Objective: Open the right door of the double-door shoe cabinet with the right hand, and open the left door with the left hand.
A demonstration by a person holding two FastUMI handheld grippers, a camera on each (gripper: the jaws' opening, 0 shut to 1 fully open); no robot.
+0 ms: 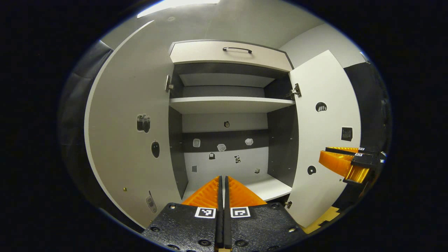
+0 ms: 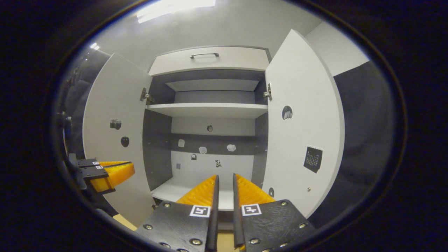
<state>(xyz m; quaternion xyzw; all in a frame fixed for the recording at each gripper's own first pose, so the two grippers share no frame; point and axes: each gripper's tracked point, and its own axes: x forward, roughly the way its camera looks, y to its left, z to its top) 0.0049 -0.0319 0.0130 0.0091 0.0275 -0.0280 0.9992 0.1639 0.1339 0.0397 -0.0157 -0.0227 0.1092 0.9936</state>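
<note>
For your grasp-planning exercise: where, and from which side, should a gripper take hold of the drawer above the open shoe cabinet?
Grip the drawer by its bar handle, coming straight from the front. The bar lies horizontal and stands off the panel, so one finger probably goes above and one below.

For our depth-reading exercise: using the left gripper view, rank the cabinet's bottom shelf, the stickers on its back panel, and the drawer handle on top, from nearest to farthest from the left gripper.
1. Bottom shelf: just ahead of the left gripper, low.
2. Stickers on the back panel: straight ahead, deeper inside.
3. Drawer handle: high above, at the cabinet's top.
</note>
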